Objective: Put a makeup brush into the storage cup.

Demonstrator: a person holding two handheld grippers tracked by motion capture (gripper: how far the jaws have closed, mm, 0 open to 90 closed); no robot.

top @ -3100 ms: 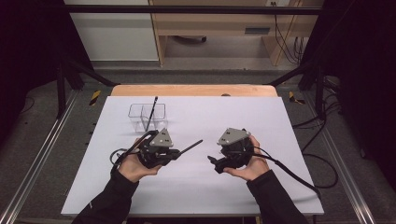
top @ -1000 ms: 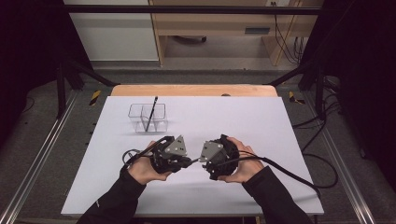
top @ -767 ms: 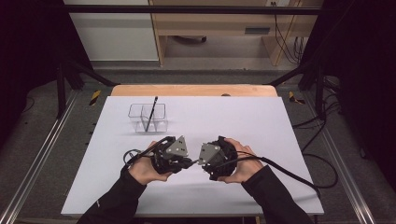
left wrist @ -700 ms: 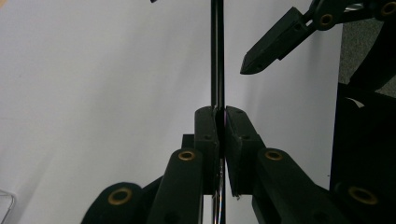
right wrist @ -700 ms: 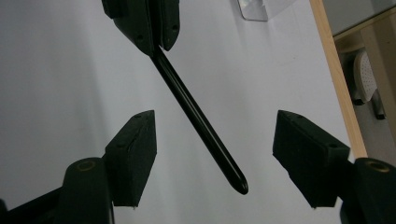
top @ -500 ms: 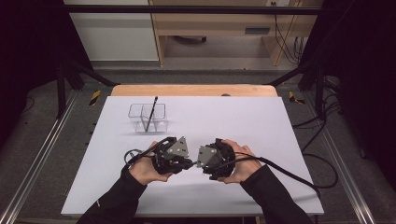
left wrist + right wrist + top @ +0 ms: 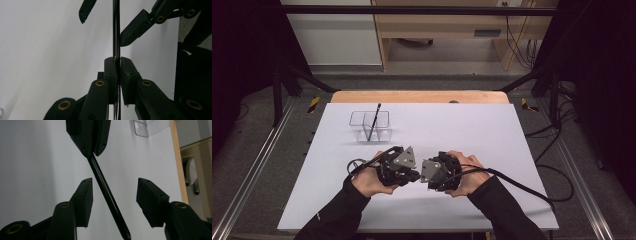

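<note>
A thin black pen (image 7: 115, 30) runs straight out from my left gripper (image 7: 118, 61), which is shut on it. In the right gripper view the same pen (image 7: 107, 195) slants down between the open jaws of my right gripper (image 7: 113, 182), touching neither pad, with the left gripper (image 7: 93, 151) clamped on its far end. From above, the left gripper (image 7: 401, 170) and right gripper (image 7: 436, 173) face each other tip to tip near the table's front middle. The right gripper's open jaws (image 7: 102, 27) flank the pen in the left gripper view.
A clear two-compartment holder (image 7: 361, 125) stands at the back left of the white table (image 7: 492, 130) with another black pen (image 7: 374, 120) leaning in it. The holder (image 7: 146, 127) also appears in the right gripper view. Cables trail from both grippers.
The two grippers, apart three seconds ago, have come together at the front middle. Over the last second the right gripper edged left until its open jaws straddled the pen held by the left.
</note>
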